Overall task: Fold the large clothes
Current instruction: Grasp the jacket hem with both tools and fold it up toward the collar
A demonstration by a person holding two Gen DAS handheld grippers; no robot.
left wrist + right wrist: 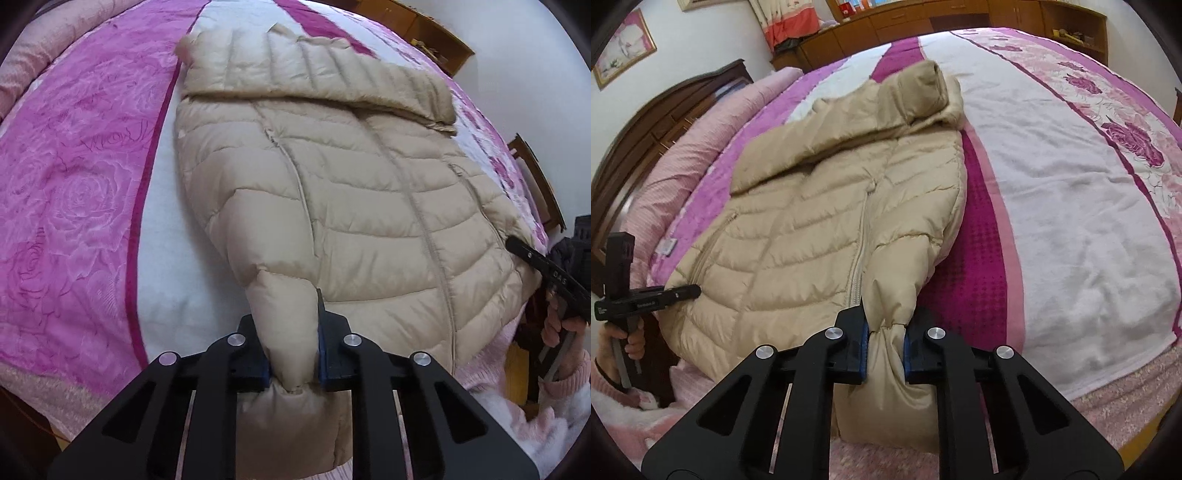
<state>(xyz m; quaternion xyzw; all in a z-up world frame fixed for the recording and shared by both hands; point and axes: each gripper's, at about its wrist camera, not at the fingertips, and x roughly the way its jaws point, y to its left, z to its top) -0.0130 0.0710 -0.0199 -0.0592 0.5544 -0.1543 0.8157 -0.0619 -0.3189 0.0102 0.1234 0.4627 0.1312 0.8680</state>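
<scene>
A beige quilted puffer jacket (369,192) lies front up on the bed, zipped, hood at the far end; it also shows in the right wrist view (812,221). My left gripper (290,347) is shut on one sleeve cuff (288,332) at the near edge. My right gripper (885,350) is shut on the other sleeve cuff (886,354), which lies beside the zip. Each gripper also shows from the side in the other view: the right one (546,273) and the left one (646,299), at the jacket's hem corners.
The bed has a pink rose-pattern blanket (74,184) with white and magenta bands (1052,221). A dark wooden headboard (665,122) and rolled pink quilt (701,155) lie at the left of the right wrist view. Wooden cabinets (923,18) stand behind the bed.
</scene>
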